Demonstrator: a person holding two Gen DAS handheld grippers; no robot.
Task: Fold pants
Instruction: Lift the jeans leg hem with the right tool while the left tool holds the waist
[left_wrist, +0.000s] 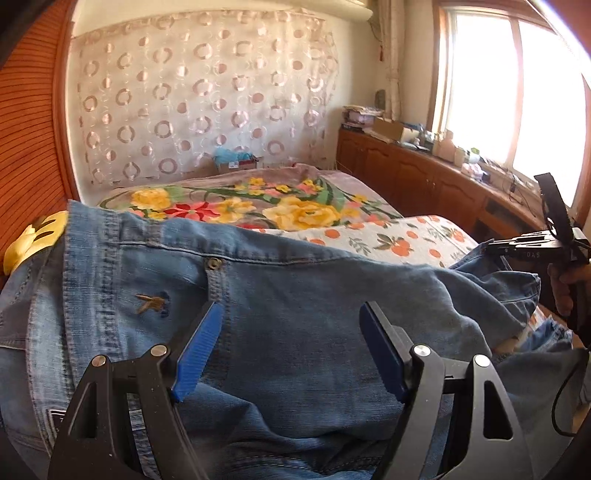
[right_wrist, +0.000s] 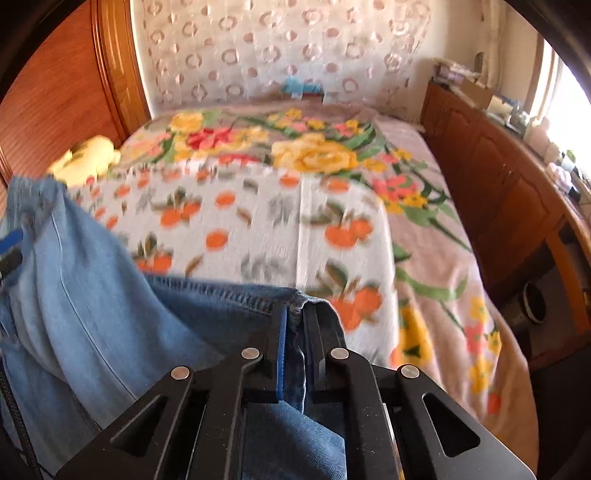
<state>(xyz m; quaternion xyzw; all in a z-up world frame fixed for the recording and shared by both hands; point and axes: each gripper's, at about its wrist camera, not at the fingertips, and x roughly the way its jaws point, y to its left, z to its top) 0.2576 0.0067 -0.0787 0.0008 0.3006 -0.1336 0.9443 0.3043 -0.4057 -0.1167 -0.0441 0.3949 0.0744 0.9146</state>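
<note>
The flowered bedspread (right_wrist: 332, 206) lies bare beyond the heaped blue denim jeans (left_wrist: 295, 295) — open passage there; wooden headboard (right_wrist: 66, 96) left, brown wooden cabinets (right_wrist: 498, 173) right hem it in.

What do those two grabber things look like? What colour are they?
Both are black, angular frames with triangle-shaped cut-outs and round silver screws. The left gripper has two ribbed blue pads on its fingers. The right gripper has the same blue pad edge, pale lettering on its side, and a black cable dangling below it.
</note>
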